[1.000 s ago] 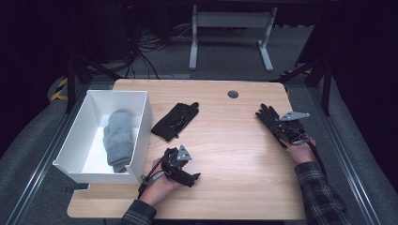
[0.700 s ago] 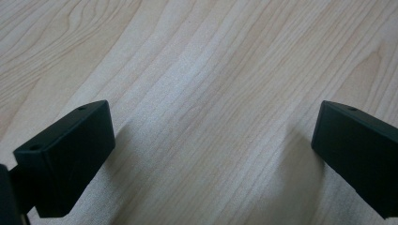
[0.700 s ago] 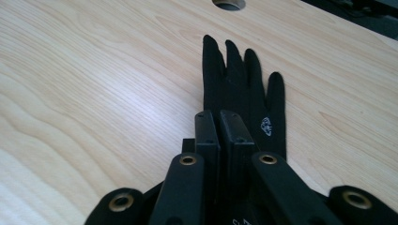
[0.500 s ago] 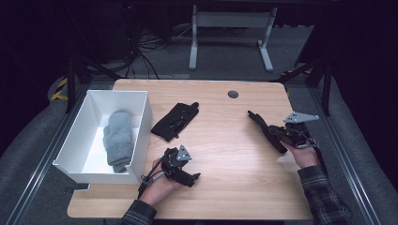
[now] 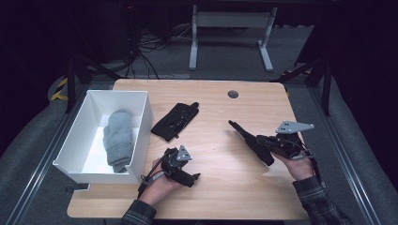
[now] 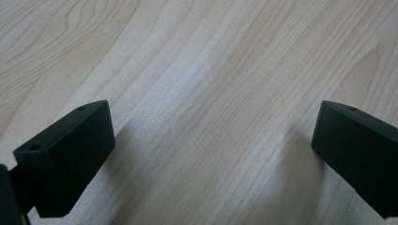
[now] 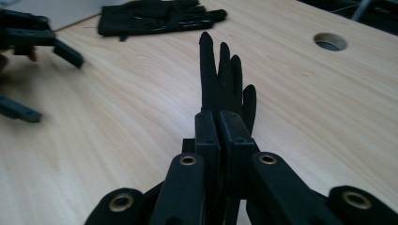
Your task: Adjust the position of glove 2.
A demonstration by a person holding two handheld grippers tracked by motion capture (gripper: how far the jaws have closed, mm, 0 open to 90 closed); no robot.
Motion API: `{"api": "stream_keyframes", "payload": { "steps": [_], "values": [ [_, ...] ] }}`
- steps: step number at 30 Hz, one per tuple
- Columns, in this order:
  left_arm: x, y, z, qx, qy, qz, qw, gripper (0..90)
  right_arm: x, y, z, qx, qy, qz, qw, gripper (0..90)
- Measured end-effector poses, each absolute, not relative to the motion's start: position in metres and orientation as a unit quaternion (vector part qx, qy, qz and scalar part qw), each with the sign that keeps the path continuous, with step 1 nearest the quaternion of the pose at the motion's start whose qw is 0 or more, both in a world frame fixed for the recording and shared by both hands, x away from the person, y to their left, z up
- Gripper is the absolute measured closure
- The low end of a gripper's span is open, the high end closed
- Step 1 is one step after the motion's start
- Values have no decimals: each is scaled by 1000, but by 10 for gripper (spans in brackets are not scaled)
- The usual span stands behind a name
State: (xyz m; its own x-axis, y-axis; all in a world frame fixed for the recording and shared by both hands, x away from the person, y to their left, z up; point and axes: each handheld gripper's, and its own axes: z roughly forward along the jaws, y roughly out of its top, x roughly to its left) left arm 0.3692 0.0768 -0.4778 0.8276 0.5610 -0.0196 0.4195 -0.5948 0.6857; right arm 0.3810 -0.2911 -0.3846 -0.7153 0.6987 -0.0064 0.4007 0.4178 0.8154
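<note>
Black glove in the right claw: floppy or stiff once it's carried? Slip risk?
Probably fairly light and soft: the black glove is thin fabric, though its fingers jut straight out past the right claw rather than drooping. Slip seems unlikely, since the jaws are shut tight on its cuff. It shouldn't roll; likely lands flat like the second glove.
</note>
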Motion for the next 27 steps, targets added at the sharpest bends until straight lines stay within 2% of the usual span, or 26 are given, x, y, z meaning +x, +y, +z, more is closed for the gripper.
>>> {"api": "stream_keyframes", "payload": {
  "steps": [9,20,27],
  "values": [
    [369,77,-478,888,276,99,355,2,383,-287,-398,337,833,413,150,867],
    [369,77,-478,888,275,99,355,2,401,-307,-418,367,837,367,176,837],
    [369,77,-478,888,275,99,355,2,412,-320,-432,389,840,327,193,755]
  ]
}}
